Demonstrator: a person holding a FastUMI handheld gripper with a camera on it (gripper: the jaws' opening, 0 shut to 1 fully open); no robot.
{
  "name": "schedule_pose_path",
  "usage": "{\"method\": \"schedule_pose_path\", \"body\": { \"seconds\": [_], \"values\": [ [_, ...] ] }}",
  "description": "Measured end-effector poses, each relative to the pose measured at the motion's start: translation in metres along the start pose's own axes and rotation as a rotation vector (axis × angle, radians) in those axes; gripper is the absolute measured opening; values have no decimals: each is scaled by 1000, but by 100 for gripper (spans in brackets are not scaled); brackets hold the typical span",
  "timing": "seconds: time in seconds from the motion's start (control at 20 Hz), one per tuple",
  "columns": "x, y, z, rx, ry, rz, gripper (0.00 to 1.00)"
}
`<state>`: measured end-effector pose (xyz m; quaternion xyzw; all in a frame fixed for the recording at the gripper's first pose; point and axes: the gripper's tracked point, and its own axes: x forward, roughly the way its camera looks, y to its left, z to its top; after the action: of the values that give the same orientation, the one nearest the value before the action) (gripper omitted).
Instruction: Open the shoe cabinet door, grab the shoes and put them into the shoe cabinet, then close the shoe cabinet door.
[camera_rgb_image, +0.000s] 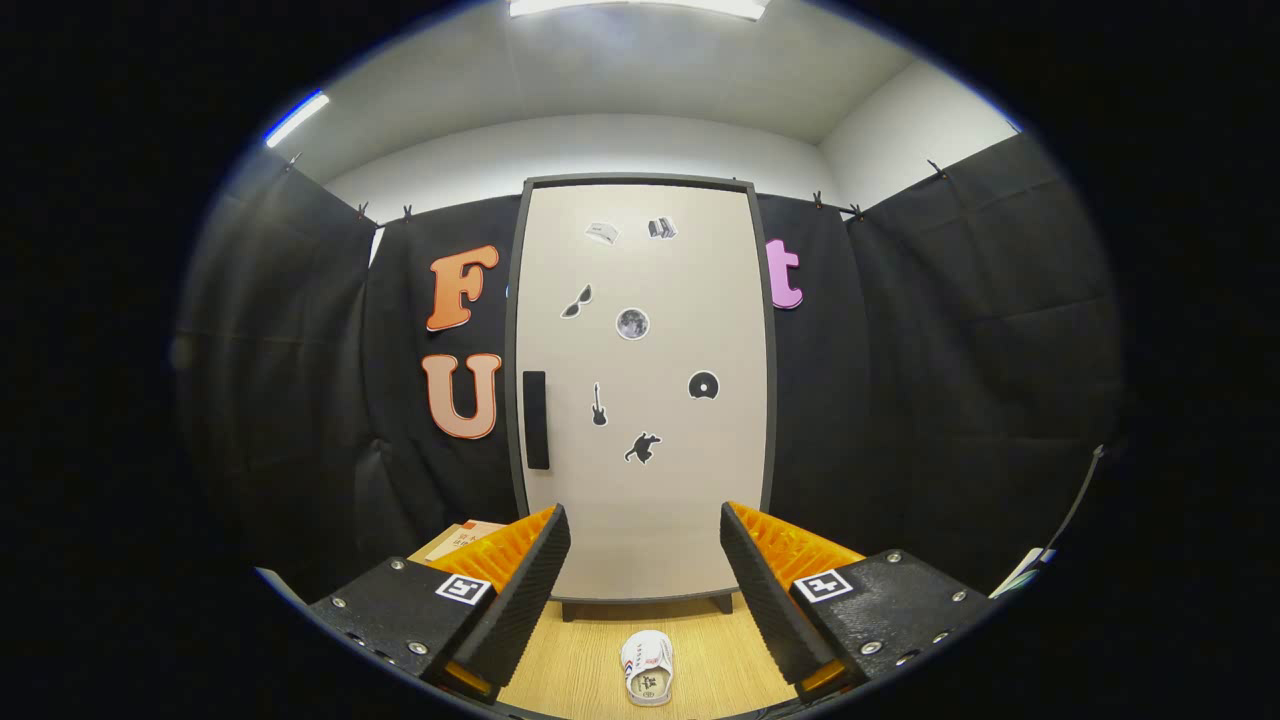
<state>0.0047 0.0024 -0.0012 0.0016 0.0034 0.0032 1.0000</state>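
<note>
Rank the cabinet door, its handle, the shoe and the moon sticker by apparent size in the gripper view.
1. Cabinet door, shut, largest.
2. Handle.
3. Shoe, between the open tongs; close to the handle, and nearer the camera, so unsure.
4. Moon sticker, smallest.

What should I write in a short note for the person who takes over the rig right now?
Tool: open, holding nothing.
Shoe cabinet: stands upright beyond the fingers, door shut, dark handle on its left edge.
Shoe: one white shoe lies on the wooden table between the fingers, in front of the cabinet.
Done: nothing yet.
Left: open the door, put the shoe inside, close the door.
</note>
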Motion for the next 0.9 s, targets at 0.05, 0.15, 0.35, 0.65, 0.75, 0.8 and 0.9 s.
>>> {"method": "schedule_pose_path", "body": {
  "seconds": [0.05,0.15,0.35,0.65,0.75,0.8,0.9],
  "values": [
    [2,1,-1,0,4,2,94],
    [2,2,-3,0,7,6,95],
    [5,8,-7,-2,22,14,95],
    [31,30,-5,11,15,52,94],
    [45,43,-4,5,14,69,95],
    [52,51,-2,2,8,80,95],
    [67,66,3,-5,-3,98,95]
  ]
}}
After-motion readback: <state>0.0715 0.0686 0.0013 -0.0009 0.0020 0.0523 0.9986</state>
